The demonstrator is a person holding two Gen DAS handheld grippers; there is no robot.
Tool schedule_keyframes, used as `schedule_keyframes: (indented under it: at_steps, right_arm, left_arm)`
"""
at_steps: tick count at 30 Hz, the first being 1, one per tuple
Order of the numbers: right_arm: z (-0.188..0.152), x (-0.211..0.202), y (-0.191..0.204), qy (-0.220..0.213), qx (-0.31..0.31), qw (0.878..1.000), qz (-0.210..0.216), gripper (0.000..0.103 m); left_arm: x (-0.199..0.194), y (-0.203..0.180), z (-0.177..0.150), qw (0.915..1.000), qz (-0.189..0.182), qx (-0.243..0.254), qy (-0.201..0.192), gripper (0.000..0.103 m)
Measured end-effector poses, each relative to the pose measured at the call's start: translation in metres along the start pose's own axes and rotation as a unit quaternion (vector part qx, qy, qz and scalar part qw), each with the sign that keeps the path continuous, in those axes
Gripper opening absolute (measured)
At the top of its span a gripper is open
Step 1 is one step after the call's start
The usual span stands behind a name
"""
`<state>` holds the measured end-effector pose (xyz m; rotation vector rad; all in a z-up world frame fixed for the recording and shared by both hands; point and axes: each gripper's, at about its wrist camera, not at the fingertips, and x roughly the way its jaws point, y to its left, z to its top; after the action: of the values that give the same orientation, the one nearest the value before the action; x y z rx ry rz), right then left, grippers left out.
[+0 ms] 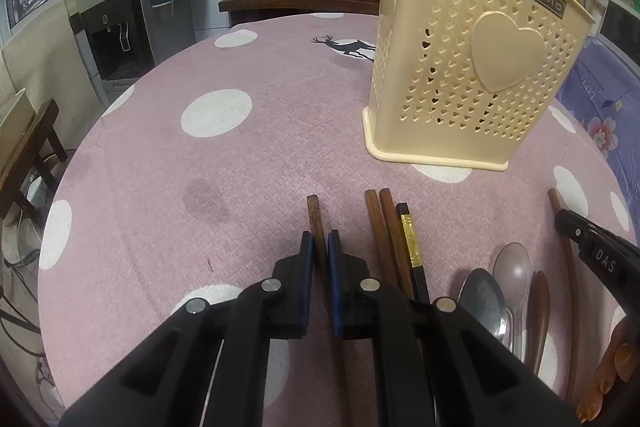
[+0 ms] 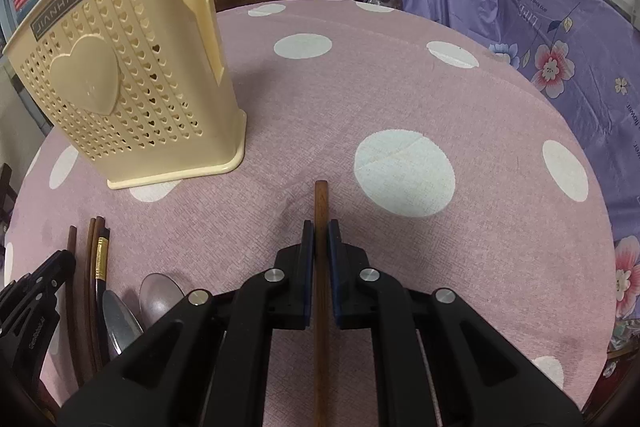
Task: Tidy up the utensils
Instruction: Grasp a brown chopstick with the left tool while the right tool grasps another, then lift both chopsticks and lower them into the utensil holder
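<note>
My left gripper [image 1: 319, 241] is shut on a brown wooden chopstick [image 1: 314, 213] whose end sticks out past the blue pads. To its right lie two more wooden chopsticks [image 1: 382, 223], a black chopstick with a gold band [image 1: 410, 239], two metal spoons [image 1: 486, 297] and a wooden spoon [image 1: 538, 303]. My right gripper [image 2: 319, 239] is shut on another wooden chopstick [image 2: 321, 201], lying on the pink cloth. The cream utensil holder [image 1: 460, 67] [image 2: 132, 83] stands upright beyond both. The left gripper's finger [image 2: 36, 291] shows at the right wrist view's left edge.
The round table wears a pink cloth with white dots [image 2: 400, 87]. A purple floral cloth [image 2: 560, 27] covers something at the right. A water dispenser [image 1: 120, 27] and a wooden chair [image 1: 28, 147] stand at the left. A hand [image 1: 612, 379] shows at the lower right.
</note>
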<state>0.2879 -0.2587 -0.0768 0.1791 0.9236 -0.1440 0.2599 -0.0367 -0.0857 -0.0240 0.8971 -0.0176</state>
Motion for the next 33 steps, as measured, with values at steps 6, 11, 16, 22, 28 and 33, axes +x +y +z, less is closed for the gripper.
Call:
schedule_keyframes:
  at_steps: [6, 11, 16, 22, 28, 33]
  right_arm:
    - [0.007, -0.03, -0.013, -0.046, 0.013, 0.997, 0.057, 0.008]
    - [0.018, -0.067, -0.026, -0.09, 0.02, 0.991, 0.093, 0.008]
    - [0.028, -0.116, -0.034, -0.152, 0.003, 0.983, 0.101, 0.008]
    - [0.039, -0.167, -0.04, -0.215, -0.019, 0.973, 0.083, 0.008]
    - [0.046, -0.178, -0.038, -0.223, -0.027, 0.971, 0.075, 0.008]
    - [0.048, -0.178, -0.035, -0.222, -0.034, 0.972, 0.071, 0.008]
  left_arm:
    - [-0.02, 0.006, 0.008, 0.9991, -0.019, -0.006, -0.036, 0.008]
    - [-0.057, 0.014, 0.026, 0.996, -0.04, -0.013, -0.079, 0.008]
    - [-0.098, 0.019, 0.051, 0.9898, -0.038, 0.0, -0.138, 0.008]
    - [-0.129, 0.031, 0.075, 0.9821, -0.046, -0.011, -0.182, 0.008]
    - [-0.134, 0.029, 0.081, 0.9801, -0.053, -0.009, -0.191, 0.008]
    - [-0.134, 0.028, 0.08, 0.9799, -0.051, -0.007, -0.193, 0.008]
